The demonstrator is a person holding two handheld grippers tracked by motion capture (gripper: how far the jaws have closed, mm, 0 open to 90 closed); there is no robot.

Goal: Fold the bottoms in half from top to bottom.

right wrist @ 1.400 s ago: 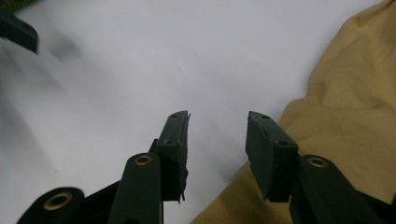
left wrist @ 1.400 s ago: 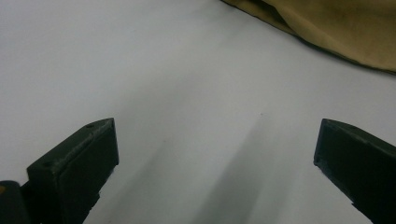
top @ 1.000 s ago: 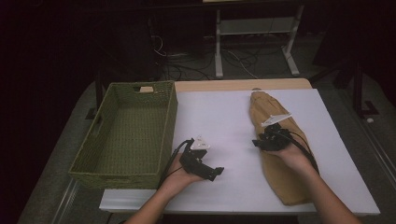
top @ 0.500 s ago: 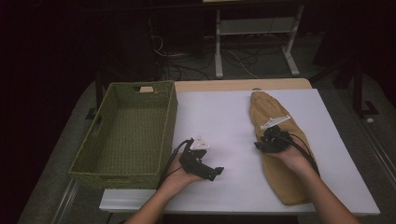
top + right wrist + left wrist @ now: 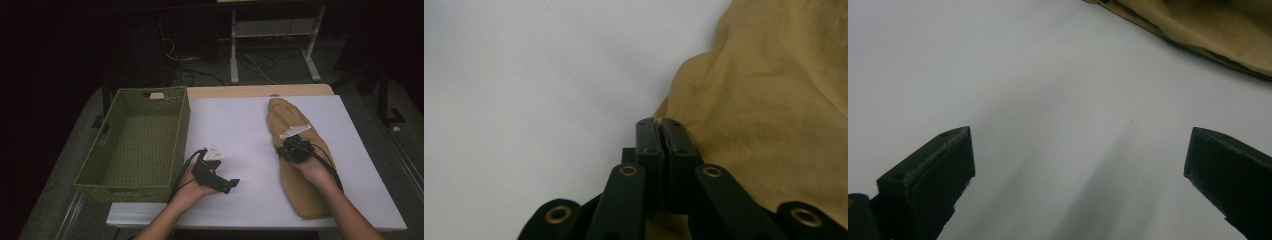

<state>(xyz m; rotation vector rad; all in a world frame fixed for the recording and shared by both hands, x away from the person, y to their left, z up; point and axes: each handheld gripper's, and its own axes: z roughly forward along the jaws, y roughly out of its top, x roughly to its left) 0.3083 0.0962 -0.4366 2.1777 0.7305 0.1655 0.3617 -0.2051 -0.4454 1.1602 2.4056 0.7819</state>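
A long tan cloth (image 5: 289,118) lies lengthwise on the right part of the white table (image 5: 235,120). My right gripper (image 5: 286,150) rests on its left edge; its jaws have just been closing. In the right gripper view the right gripper (image 5: 659,125) has both jaws pressed together where the edge of the tan cloth (image 5: 774,100) meets them, so a thin fold looks pinched. My left gripper (image 5: 232,184) lies in the left hand near the table's front, pointing right. In the left gripper view the left gripper (image 5: 1078,165) has its jaws wide apart over bare table, with the tan cloth (image 5: 1208,30) far ahead.
A green woven basket (image 5: 182,125) with nothing in it stands at the table's left side, close to the left hand. A bare wooden strip (image 5: 235,91) runs along the far edge. White table surface lies between the two grippers.
The right gripper's jaws have come together on the cloth's left edge. Both hands stay where they were, and the cloth has not shifted.
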